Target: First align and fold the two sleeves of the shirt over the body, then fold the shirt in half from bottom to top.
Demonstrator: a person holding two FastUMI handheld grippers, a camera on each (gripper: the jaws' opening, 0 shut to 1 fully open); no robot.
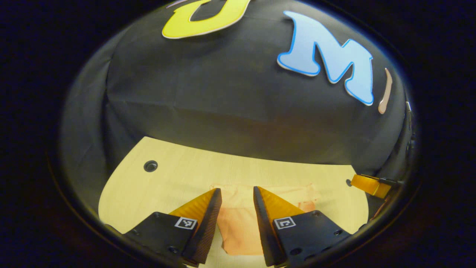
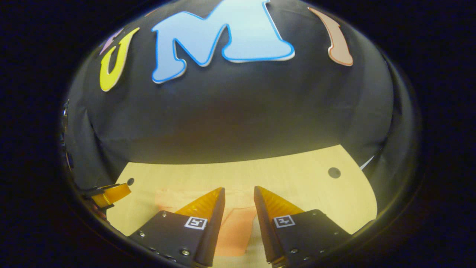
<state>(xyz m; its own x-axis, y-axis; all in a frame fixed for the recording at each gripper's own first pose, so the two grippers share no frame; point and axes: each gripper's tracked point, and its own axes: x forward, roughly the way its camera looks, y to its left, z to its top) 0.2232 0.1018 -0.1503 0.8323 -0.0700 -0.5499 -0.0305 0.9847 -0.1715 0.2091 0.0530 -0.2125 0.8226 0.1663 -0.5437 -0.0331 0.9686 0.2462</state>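
Observation:
A pale pink shirt (image 1: 238, 223) lies flat on the light wooden table (image 1: 174, 178). My left gripper (image 1: 237, 190) hovers over the shirt's near part, open, with the cloth showing through the gap between its fingers. The right gripper view shows the same shirt (image 2: 232, 225) below my right gripper (image 2: 239, 188), which is also open and holds nothing. Each gripper appears at the edge of the other's view: the right gripper (image 1: 372, 185) at the far right, the left gripper (image 2: 109, 193) at the far left. The shirt's near edge is hidden behind the fingers.
The table has round holes near its corners (image 1: 150, 166) (image 2: 334, 172). The booth's black cloth wall (image 1: 238, 111) rises just behind the table's far edge. Bare wood lies to either side of the shirt.

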